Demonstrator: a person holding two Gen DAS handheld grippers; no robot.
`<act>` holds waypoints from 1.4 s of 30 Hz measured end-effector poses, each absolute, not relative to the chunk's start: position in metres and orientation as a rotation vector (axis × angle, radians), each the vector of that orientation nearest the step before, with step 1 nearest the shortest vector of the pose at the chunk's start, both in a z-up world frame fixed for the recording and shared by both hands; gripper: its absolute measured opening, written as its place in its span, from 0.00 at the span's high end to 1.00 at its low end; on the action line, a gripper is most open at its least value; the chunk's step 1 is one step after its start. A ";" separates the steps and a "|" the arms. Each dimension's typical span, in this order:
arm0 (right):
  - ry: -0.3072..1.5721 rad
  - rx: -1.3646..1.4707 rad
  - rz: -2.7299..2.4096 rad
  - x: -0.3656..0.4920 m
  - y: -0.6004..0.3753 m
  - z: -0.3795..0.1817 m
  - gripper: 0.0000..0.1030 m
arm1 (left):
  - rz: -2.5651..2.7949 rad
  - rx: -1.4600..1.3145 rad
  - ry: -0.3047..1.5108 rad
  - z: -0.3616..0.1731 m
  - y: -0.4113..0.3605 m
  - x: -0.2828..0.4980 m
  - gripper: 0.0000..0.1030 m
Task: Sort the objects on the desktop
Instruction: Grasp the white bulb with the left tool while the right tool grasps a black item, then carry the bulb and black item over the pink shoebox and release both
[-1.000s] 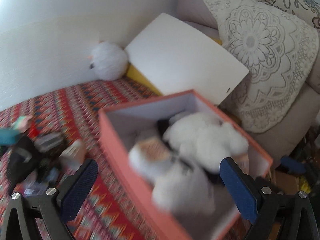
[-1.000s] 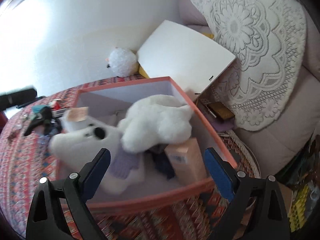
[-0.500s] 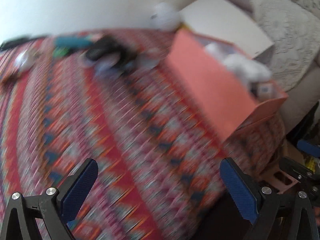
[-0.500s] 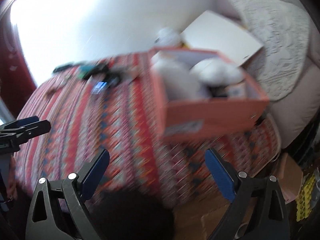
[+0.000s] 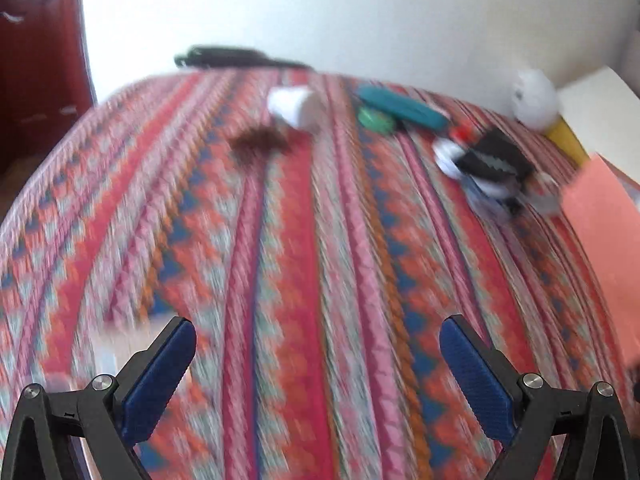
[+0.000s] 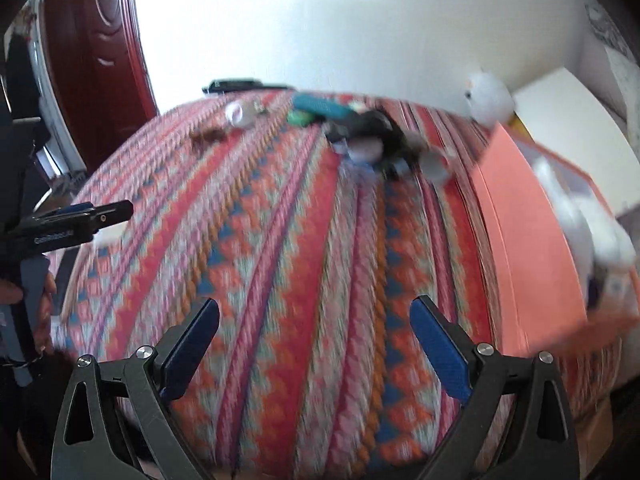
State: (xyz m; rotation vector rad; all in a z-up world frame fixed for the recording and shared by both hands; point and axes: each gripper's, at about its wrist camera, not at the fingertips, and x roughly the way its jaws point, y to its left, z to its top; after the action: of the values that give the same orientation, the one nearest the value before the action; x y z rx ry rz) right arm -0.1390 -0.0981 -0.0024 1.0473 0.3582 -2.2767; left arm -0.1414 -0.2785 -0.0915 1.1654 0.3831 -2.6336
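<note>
Both my left gripper (image 5: 318, 356) and right gripper (image 6: 315, 338) hang over the patterned surface (image 6: 280, 260), jaws spread, holding nothing. Between picks, I judge: loose clutter (image 6: 376, 140) lies at the far edge, beside the pink box (image 6: 528, 240). Next I need to reach forward to one piece.

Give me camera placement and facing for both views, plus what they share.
Left wrist: on the left claw, looking forward and down over the patterned tablecloth toward the far wall; own blue fingers, spread, at the bottom.
Right wrist: on the right claw, facing the same way from further right; own spread fingers show, and the left claw enters at the left edge.
Shared: white cup, teal object, black clutter pile, white fluffy ball and salmon box; both views are motion-blurred.
</note>
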 end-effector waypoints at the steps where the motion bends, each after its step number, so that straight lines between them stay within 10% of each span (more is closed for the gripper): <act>1: 0.348 1.036 -2.286 -0.152 -0.107 -0.001 0.05 | -2.618 1.166 0.382 -0.091 -0.286 -0.158 0.02; 18: 0.086 1.082 -2.403 -0.432 -0.164 -0.049 0.07 | -2.468 1.267 0.422 -0.176 -0.354 -0.441 0.02; 19: 0.085 1.100 -2.369 -0.441 -0.168 -0.056 0.12 | -2.469 1.261 0.435 -0.180 -0.354 -0.447 0.02; 20: 0.093 1.108 -2.325 -0.445 -0.172 -0.060 0.42 | -2.470 1.245 0.443 -0.184 -0.354 -0.455 0.03; 23: 0.130 1.025 -2.292 -0.433 -0.177 -0.053 0.81 | -2.469 1.201 0.422 -0.187 -0.357 -0.468 0.43; 42: 0.088 0.931 -2.213 -0.215 -0.080 0.016 0.82 | -2.757 1.035 0.466 -0.077 -0.274 -0.218 0.43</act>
State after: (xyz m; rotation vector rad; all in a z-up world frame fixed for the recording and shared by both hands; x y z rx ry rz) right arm -0.2152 -0.0802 0.0155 0.9312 0.0882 -2.2131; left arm -0.2184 -0.2744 -0.0767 1.0347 0.4661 -2.7566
